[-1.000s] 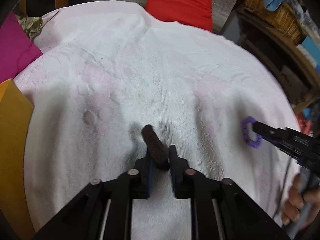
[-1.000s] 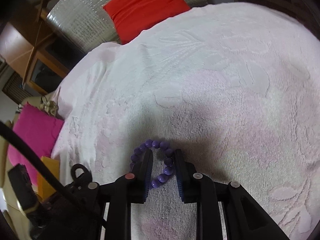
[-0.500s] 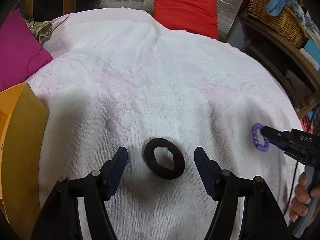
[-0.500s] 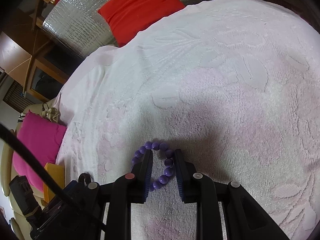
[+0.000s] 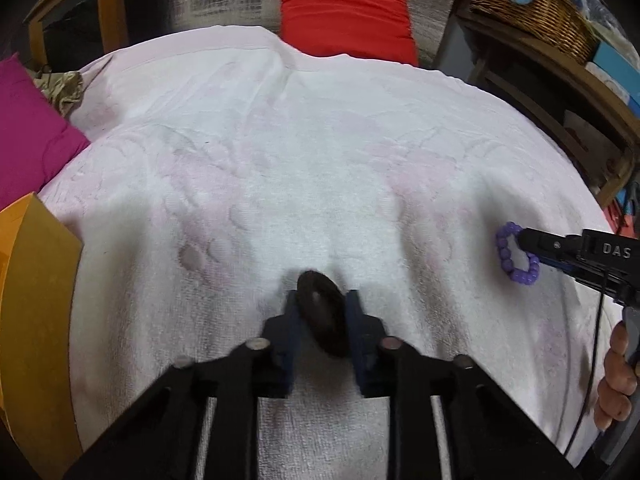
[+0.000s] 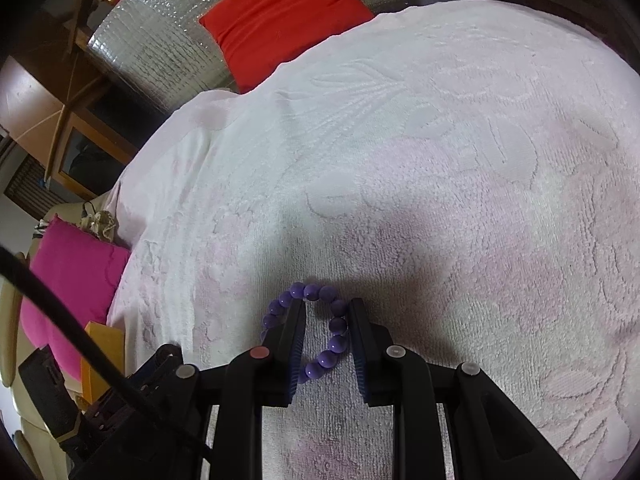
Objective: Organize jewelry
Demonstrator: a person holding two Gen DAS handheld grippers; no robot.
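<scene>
A dark brown hair tie (image 5: 323, 312) is pinched between the fingers of my left gripper (image 5: 322, 304), just above the white towel (image 5: 320, 160). My right gripper (image 6: 326, 312) is shut on a purple bead bracelet (image 6: 316, 328), held low over the towel. In the left wrist view the bracelet (image 5: 516, 254) and the right gripper (image 5: 524, 242) show at the right edge.
An orange box (image 5: 36, 300) stands at the left edge of the towel. A magenta cushion (image 5: 28, 140) lies at the left, a red cushion (image 5: 346, 16) at the back. A wicker basket (image 5: 532, 8) sits on a wooden shelf at the right.
Half a second ago my left gripper was open around the hair tie lying flat; now it has closed on it again. The right gripper has kept hold of the bracelet.
</scene>
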